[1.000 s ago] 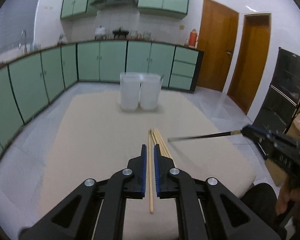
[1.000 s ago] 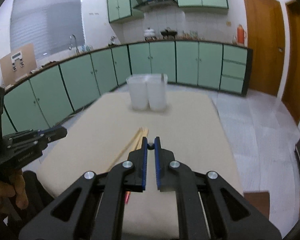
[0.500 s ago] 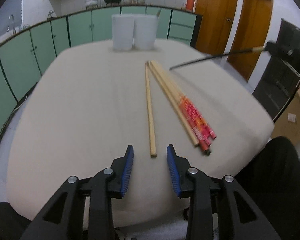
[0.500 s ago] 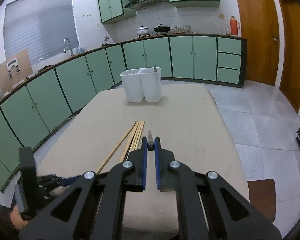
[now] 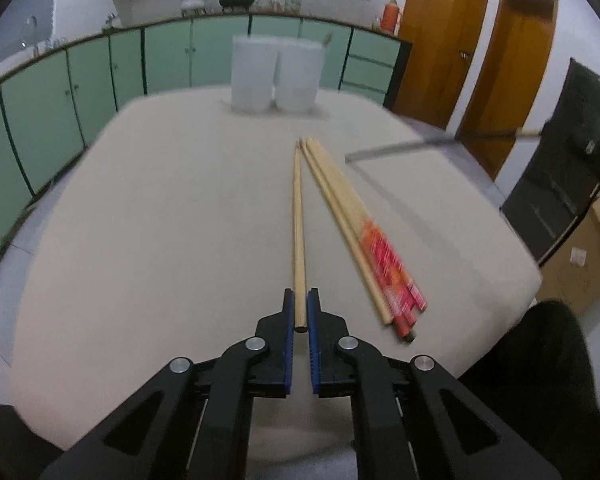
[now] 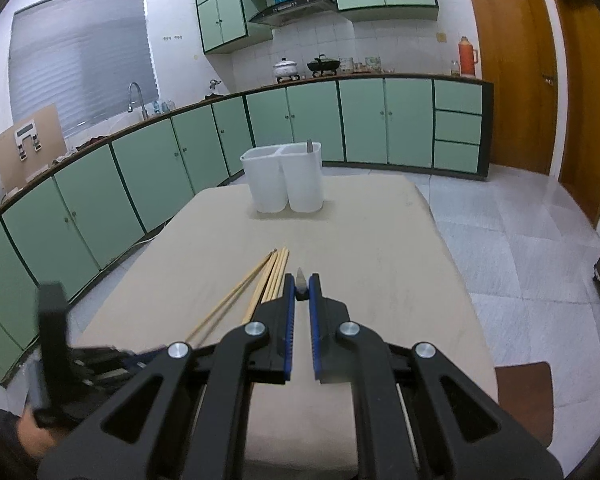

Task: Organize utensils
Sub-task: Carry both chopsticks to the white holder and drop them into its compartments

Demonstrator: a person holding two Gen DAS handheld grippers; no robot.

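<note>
One chopstick (image 5: 299, 240) is being pinched by the left gripper (image 5: 299, 312), a dark one (image 6: 301, 280) by the right gripper (image 6: 301, 286); the bundle (image 5: 364, 236) at centre right is being left unsorted

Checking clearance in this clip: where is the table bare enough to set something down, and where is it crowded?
Bare cloth lies left of the single chopstick clamped by the left gripper, and between the chopstick bundle and the white holder. Right of the bundle, the right gripper carries a dark utensil over the table, so that side is crowded.
</note>
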